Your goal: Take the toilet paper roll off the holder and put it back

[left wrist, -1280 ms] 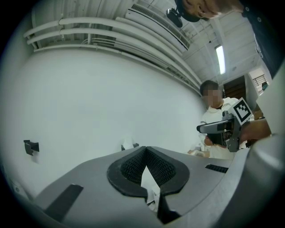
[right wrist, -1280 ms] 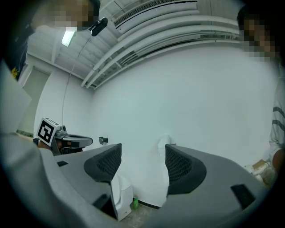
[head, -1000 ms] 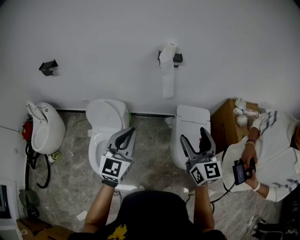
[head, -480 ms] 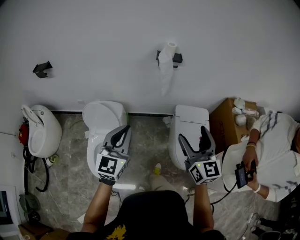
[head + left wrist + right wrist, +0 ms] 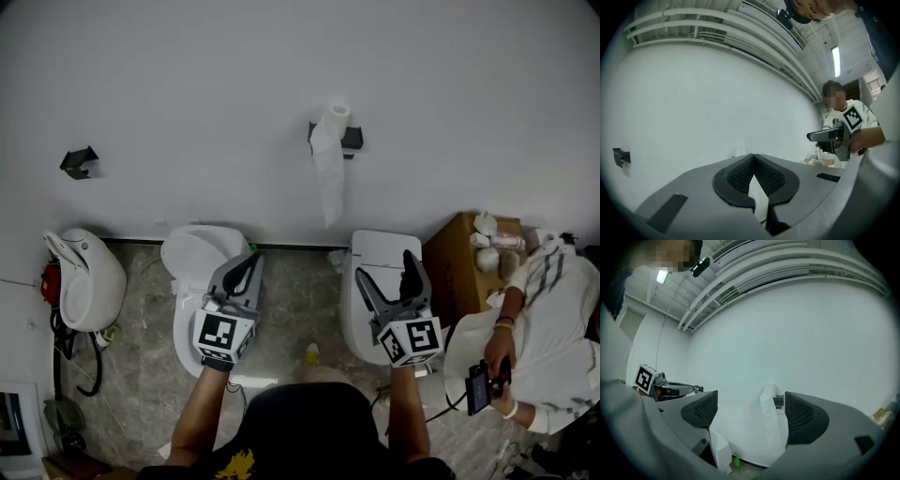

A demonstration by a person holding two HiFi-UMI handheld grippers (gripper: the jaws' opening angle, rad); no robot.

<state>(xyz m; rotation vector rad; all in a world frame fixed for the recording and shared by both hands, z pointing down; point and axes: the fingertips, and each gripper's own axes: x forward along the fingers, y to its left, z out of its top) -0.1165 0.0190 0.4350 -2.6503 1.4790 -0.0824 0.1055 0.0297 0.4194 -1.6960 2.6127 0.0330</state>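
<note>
Both forearms reach forward from the bottom of the head view, side by side, each claw held level and aimed at the wall [image 5: 187,66].

Left claw [image 5: 250,262]: closed, pads [image 5: 740,176] meeting at the tips, nothing gripped. It is over the front of the left toilet [image 5: 187,253].

Right claw [image 5: 384,269]: spread wide, jaws just been opening, nothing between the pads. It is over the right toilet [image 5: 380,246].

Toilet paper roll [image 5: 335,113]: on its dark holder [image 5: 352,138], high on the wall, ahead of and above the right claw and well apart from it. In the right gripper view it shows far off through the open gap, nearer the right pad. A long tail of paper [image 5: 328,183] hangs down from it.

Room: white wall, mottled stone floor [image 5: 300,281]. A second, bare holder [image 5: 78,161] is on the wall far to the left of the left claw. Cardboard box [image 5: 459,253] is just right of the right claw. Another person [image 5: 553,319] beyond it holds a small device [image 5: 476,386].
</note>
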